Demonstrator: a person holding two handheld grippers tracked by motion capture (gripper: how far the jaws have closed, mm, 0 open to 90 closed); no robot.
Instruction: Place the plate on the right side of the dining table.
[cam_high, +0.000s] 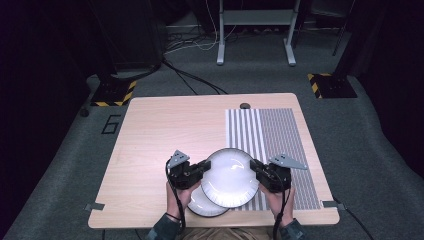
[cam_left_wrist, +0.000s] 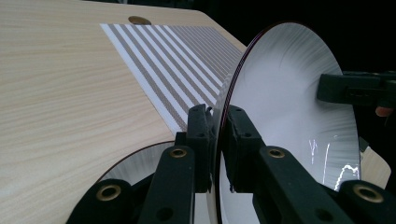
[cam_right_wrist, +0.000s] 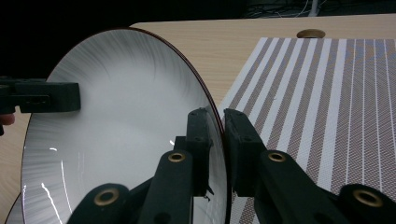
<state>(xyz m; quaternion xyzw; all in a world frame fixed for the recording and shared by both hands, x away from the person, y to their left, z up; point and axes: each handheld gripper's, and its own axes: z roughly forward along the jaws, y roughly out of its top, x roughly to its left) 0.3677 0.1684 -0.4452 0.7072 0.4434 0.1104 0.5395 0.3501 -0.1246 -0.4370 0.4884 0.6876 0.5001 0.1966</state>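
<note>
Near the tabletop's (cam_high: 150, 150) front edge, the left tongs (cam_high: 204, 166) and right tongs (cam_high: 255, 166) each clamp opposite rims of the upper plate (cam_high: 230, 177). It hides most of the lower plate (cam_high: 205, 206) and the striped mat's (cam_high: 280, 145) near-left corner.

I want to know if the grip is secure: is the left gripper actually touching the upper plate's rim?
Touching. The left gripper view shows the left gripper shut on the upper plate, its pads pressed against both faces of the rim.
</note>
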